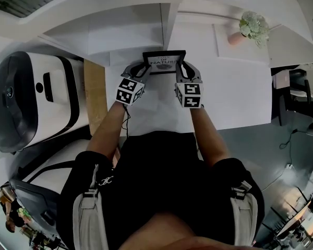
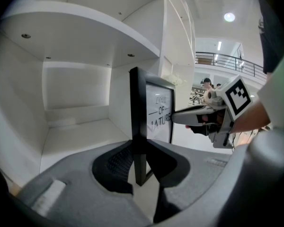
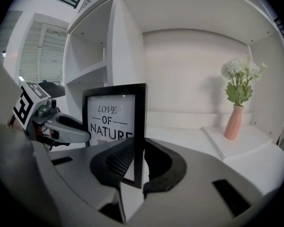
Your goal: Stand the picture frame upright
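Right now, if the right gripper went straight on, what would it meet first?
The frame: the right gripper is clamped on its right edge. Beyond it, probably the shelf's back wall.

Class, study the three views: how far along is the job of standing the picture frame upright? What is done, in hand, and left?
Done: the picture frame is vertical at the white shelf, with its print facing the person.
In hand: the left gripper and the right gripper each clamp one side edge.
Left: let go and check that it stands alone. No prop behind it is visible.
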`<state>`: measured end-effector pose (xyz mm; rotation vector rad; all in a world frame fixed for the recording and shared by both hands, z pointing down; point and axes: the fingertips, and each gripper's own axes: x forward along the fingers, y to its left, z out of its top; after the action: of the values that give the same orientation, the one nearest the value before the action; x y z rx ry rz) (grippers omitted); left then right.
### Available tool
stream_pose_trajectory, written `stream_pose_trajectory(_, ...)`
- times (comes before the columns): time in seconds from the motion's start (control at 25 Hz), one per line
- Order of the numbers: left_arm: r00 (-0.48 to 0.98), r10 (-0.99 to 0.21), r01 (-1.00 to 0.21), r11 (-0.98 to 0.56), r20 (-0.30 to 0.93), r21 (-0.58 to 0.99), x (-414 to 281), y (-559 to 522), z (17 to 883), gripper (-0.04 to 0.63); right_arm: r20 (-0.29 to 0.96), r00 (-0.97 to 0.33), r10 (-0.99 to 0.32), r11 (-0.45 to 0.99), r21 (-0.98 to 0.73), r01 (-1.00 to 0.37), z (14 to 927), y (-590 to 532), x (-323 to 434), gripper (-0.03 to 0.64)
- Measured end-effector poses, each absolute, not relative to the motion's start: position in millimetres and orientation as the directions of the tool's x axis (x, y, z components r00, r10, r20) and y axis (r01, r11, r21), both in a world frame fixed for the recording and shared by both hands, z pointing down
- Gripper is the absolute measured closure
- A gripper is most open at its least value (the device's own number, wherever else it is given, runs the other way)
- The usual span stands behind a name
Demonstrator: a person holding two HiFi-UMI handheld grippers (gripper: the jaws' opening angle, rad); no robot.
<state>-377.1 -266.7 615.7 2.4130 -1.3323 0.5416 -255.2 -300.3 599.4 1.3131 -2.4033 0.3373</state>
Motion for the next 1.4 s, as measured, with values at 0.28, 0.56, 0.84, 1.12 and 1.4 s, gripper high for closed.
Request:
stream_pose_trajectory(0.28,0.503,-0.741,-0.853,-0.509,0.445,0.116,-378,-267,616,0.505,0.4,-0.487,-0.777,0.532,0.003,-0.847,599,-300,-257,0.542)
stream_pose_trajectory(0.56,0.465,-0.771,-0.878,-0.464,0.436,0.117,-385,-265,608,0.411,0.395,-0.512,-0.763,0.536,-0.055,-0.842,595,-299,-254,0.522)
stream_pose_trajectory(0.84,0.427,-0.82,-0.902,-0.417,0.381,0.113,-398,-246,577,0.414,0.327,-0.522,-0.788,0.531,-0.069,-0.845,565,-290,-247,0.522)
stream_pose_trajectory(1.12,0.327,-0.903,-0.944,-0.323,0.279,0.062,-411,-223,520,0.441,0.232,-0.525,-0.819,0.531,-0.04,-0.846,514,-273,-243,0.522)
stream_pose_trajectory(1.4,0.169,-0.966,-0.986,-0.168,0.194,0.017,-419,-197,455,0.536,0.14,-0.535,-0.833,0.541,0.004,-0.841,448,-257,-229,0.586)
